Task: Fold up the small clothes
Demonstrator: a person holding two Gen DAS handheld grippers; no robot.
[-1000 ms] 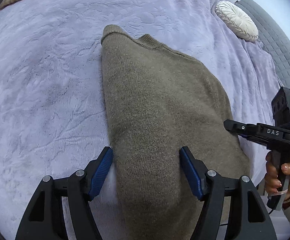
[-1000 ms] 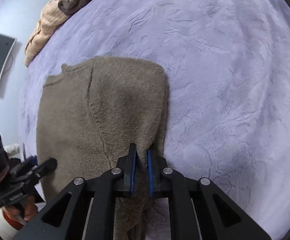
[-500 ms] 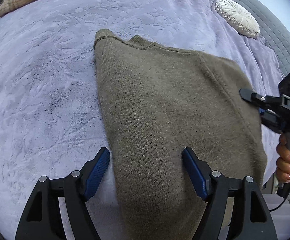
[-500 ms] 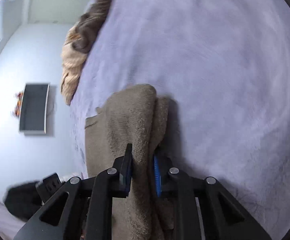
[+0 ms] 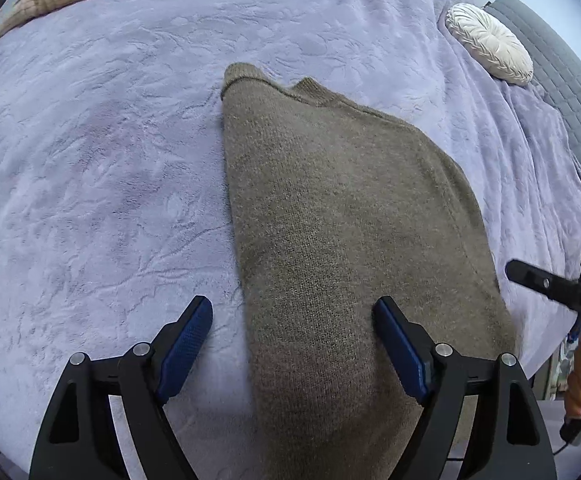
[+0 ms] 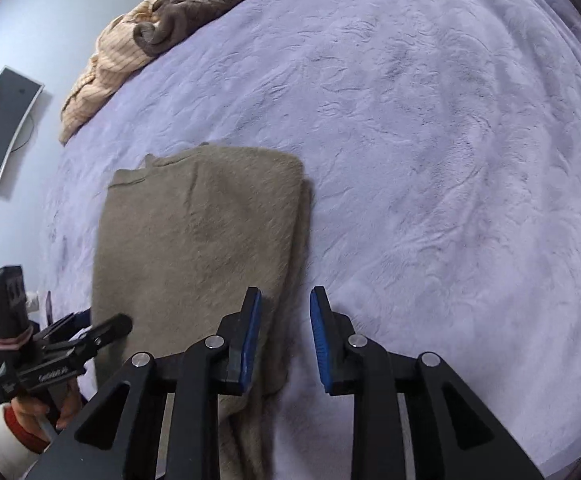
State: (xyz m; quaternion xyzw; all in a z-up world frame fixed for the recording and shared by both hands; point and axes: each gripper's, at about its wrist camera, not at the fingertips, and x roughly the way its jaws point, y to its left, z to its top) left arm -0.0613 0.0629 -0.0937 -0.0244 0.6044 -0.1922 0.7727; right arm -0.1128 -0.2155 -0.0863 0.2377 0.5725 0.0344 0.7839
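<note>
The olive knit sweater (image 5: 342,240) is lying folded lengthwise on the lavender bedspread (image 5: 90,180), running from the near edge toward the middle, collar end farthest away. The left gripper (image 5: 292,336) is hovering wide open over its near end, and the right gripper (image 6: 284,336) is sitting open too, holding nothing, right at the doubled side edge. Looks soft, floppy and light, so I'd pinch the bottom hem corners through all layers.
</note>
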